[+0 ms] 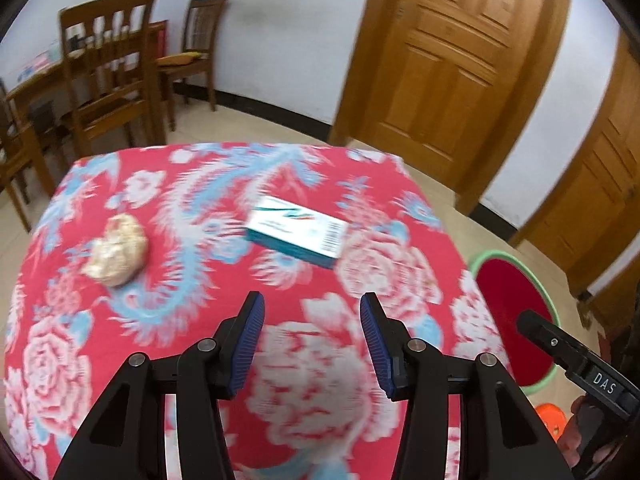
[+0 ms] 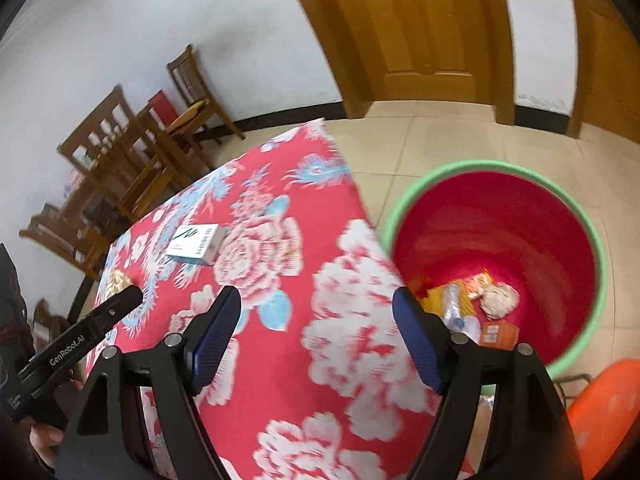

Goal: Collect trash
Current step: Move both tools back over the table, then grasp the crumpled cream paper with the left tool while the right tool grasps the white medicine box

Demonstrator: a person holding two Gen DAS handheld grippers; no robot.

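Note:
A white and teal carton box (image 1: 297, 229) lies on the red flowered tablecloth (image 1: 200, 320), past my left gripper (image 1: 312, 304), which is open and empty above the cloth. A crumpled beige paper wad (image 1: 117, 250) lies to the left. In the right wrist view the box (image 2: 195, 243) and the wad (image 2: 117, 281) lie far left. My right gripper (image 2: 316, 300) is open and empty over the table's right edge. A red bin with a green rim (image 2: 496, 240) stands on the floor and holds several pieces of trash (image 2: 476, 300).
Wooden chairs (image 1: 108, 76) and a table stand at the back left. Wooden doors (image 1: 444, 60) are behind. The bin (image 1: 516, 312) shows right of the table. An orange stool (image 2: 604, 412) stands near the bin. The other gripper's body (image 2: 76, 344) shows at left.

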